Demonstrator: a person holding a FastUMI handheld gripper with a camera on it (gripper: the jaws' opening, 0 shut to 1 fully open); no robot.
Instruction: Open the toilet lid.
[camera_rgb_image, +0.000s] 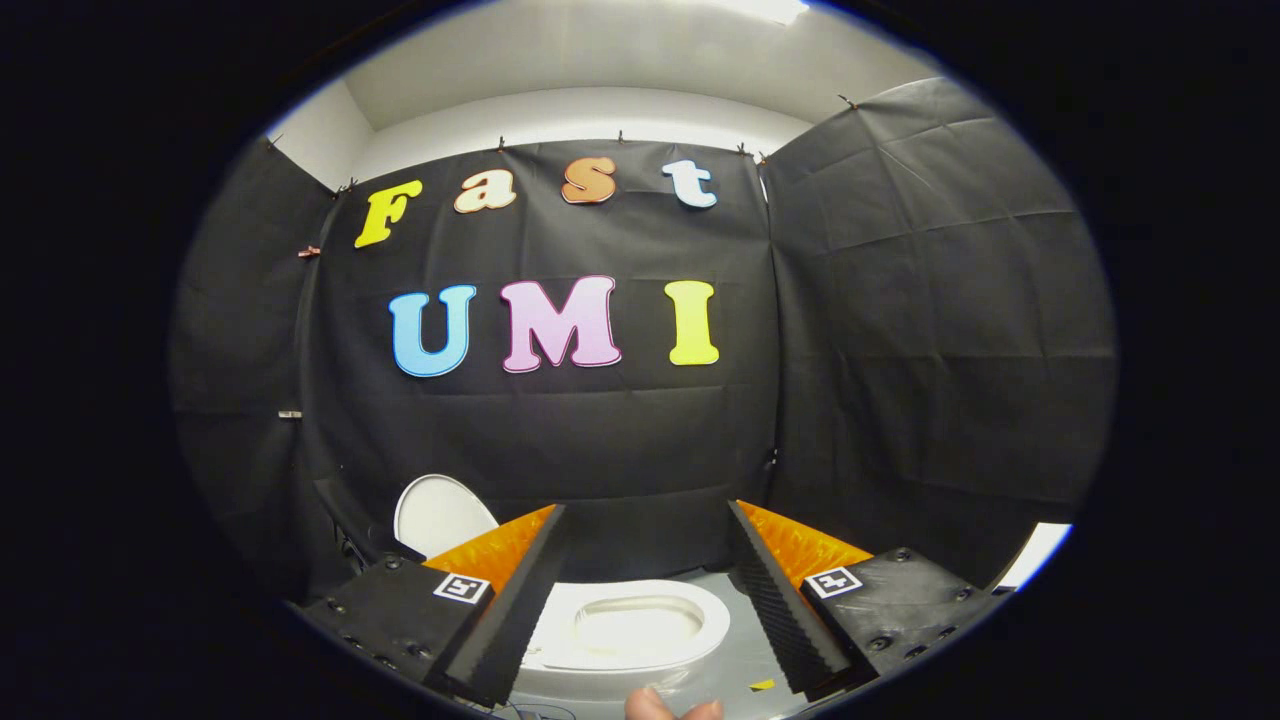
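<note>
A small white toilet (640, 630) stands on the grey floor below and between my fingers. Its seat ring and bowl face up, uncovered. The white lid (438, 514) is raised upright at the bowl's left side, leaning toward the black cloth wall, and is partly hidden behind my left finger (520, 590). My gripper (647, 515) is open, held above the toilet, with nothing between the fingers. The right finger (775, 590) sits above the bowl's right side.
Black cloth walls close the booth behind, left and right of the toilet. A person's fingertips (670, 708) show just in front of the toilet. A white strip (1035, 552) lies at the floor by the right wall. Grey floor (745, 650) surrounds the bowl.
</note>
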